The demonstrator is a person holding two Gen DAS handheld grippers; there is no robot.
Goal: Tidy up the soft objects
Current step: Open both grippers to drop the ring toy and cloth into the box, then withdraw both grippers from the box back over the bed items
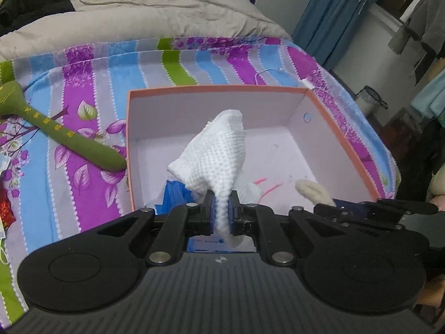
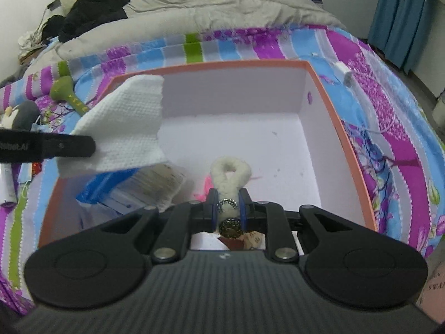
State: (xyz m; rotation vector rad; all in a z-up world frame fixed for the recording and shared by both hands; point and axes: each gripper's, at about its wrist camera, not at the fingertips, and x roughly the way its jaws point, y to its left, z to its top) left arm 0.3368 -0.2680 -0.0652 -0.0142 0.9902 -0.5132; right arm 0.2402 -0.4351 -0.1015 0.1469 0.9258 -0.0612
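Note:
An open orange-rimmed box (image 1: 211,88) with a pale inside sits on the striped bed sheet; it also shows in the right wrist view (image 2: 331,103). My left gripper (image 1: 221,204) is shut on a white waffle-textured cloth (image 1: 214,153) and holds it above the box's near left part; the cloth also shows in the right wrist view (image 2: 125,122). My right gripper (image 2: 228,203) is shut on a cream fuzzy loop ornament (image 2: 230,169) with a beaded ring, low over the box floor. The ornament's tip shows in the left wrist view (image 1: 313,189).
A blue and white packet (image 2: 130,189) and pink threads (image 1: 267,186) lie in the box. A green soft stick (image 1: 66,136) lies left of the box. A grey penguin plush (image 2: 20,117), a grey duvet (image 1: 155,8) and dark clothes (image 2: 94,8) lie beyond.

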